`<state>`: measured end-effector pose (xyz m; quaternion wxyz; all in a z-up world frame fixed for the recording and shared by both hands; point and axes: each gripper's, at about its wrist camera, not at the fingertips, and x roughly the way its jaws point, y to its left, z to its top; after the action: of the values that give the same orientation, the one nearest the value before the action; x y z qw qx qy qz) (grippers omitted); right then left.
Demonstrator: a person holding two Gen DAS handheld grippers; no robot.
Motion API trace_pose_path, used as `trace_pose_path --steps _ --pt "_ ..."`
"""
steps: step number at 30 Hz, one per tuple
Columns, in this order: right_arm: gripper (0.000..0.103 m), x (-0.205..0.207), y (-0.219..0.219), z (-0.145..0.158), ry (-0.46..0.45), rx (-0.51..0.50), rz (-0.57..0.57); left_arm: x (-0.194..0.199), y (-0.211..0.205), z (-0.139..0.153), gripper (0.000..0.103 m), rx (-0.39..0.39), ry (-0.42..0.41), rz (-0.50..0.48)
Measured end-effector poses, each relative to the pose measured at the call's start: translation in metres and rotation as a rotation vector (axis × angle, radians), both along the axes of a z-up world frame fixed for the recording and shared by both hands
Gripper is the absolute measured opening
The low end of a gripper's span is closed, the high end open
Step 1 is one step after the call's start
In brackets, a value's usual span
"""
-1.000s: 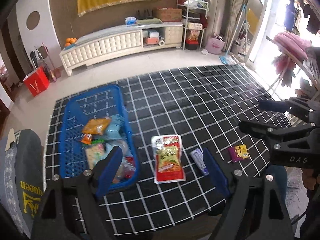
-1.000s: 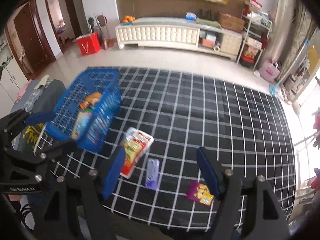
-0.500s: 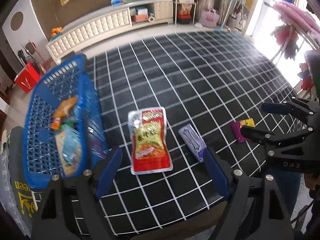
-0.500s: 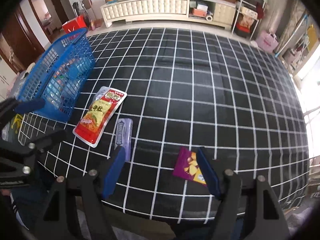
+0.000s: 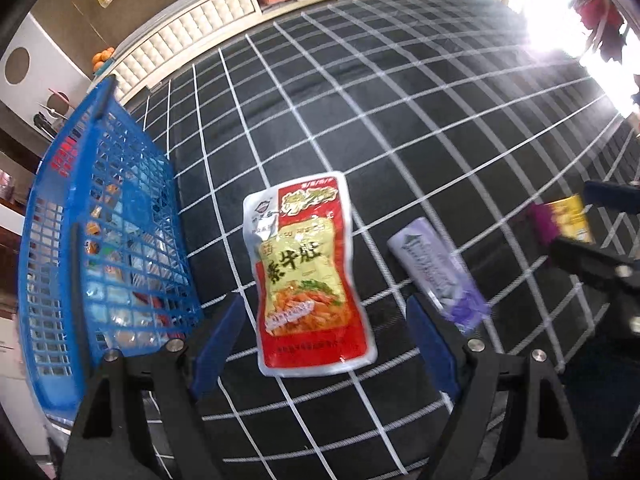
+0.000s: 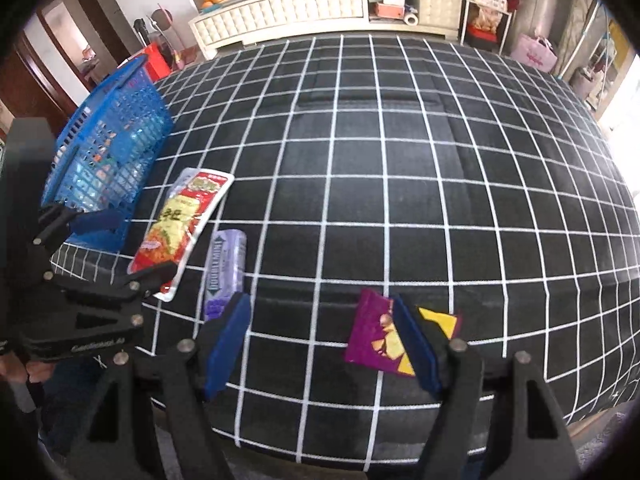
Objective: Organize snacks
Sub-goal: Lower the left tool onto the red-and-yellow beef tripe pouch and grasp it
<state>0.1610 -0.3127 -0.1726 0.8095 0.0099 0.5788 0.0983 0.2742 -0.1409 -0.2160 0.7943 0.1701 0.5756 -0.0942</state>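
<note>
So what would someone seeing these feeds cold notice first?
Probably the big red and yellow snack pouch, lying flat on the black grid-patterned cloth just ahead of the open left hand-held gripper. Next, the blue basket of snacks at the cloth's left edge, then the purple packet at the open right hand-held gripper.

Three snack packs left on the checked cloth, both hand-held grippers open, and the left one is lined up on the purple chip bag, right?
Not quite. The left hand-held gripper is lined up on the red pouch, as the left wrist view shows. The purple chip bag sits by the right hand-held gripper. The rest holds: the lilac pack makes three.
</note>
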Motion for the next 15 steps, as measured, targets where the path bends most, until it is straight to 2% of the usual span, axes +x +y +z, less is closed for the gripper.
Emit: trace_pose_path --steps 3,6,8,11,15 --pt "0.077 0.003 -0.005 -0.007 0.014 0.004 -0.012 0.012 -0.001 -0.013 0.081 0.012 0.023 0.008" --pt "0.077 0.003 -0.011 -0.01 0.017 0.014 -0.02 0.022 -0.001 -0.027 0.081 0.073 0.042 0.024" --pt "0.077 0.002 -0.015 -0.011 0.018 0.01 -0.02 0.028 0.0 -0.034 0.082 0.082 0.053 0.025" --pt "0.077 0.003 -0.02 -0.011 0.02 0.007 -0.022 0.037 0.005 -0.036 0.082 0.043 0.064 0.056" --pt "0.077 0.002 -0.029 -0.008 0.026 0.019 -0.021 0.048 0.027 -0.042 0.084 -0.07 0.123 0.195"
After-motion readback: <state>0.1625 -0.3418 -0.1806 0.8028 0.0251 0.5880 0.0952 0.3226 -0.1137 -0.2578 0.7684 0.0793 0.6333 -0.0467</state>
